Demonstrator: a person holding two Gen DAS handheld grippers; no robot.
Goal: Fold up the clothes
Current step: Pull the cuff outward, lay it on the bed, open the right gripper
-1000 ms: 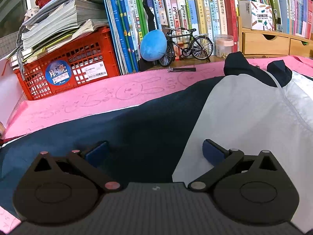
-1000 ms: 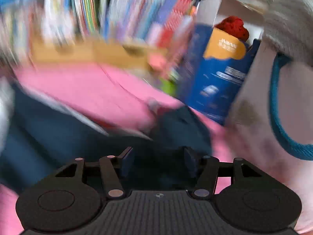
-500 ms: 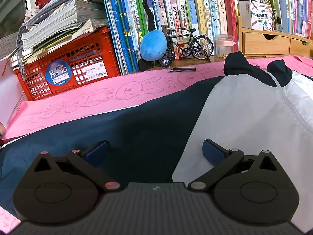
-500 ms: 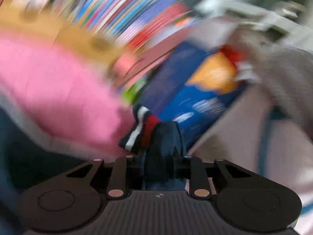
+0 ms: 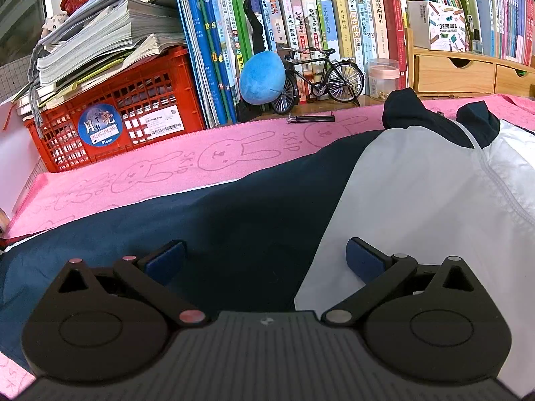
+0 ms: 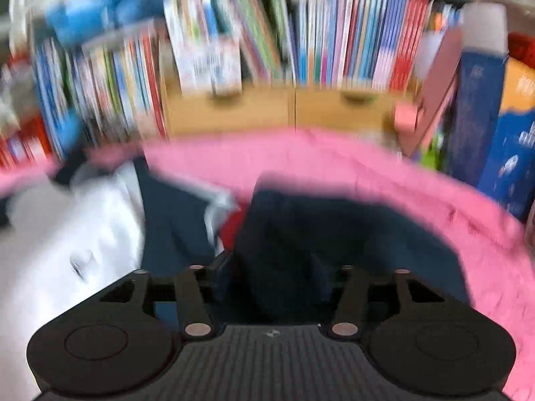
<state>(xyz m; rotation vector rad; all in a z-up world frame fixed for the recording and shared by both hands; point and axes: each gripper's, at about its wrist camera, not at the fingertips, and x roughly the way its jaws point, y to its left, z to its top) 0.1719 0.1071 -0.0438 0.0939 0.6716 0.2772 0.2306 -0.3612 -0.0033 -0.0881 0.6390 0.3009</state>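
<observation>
Fingers [image 5: 165,260] spread over one jacket [image 5: 267,217]; right gripper [image 6: 272,277] pinches it.

Open pink towel [image 5: 174,180] strip beyond jacket [image 5: 274,220] passable. Far edge blocked: red crate [image 5: 117,113], books [image 5: 214,43], model bicycle [image 5: 321,77], wooden drawers [image 5: 454,73].

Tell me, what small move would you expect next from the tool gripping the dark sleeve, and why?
Probably the right tool carries the navy sleeve it grips across onto the white body of the jacket and lets go. The sleeve is pinched between its fingers, the blurred view suggests motion, and the left tool hovers open over the jacket, holding nothing.
</observation>
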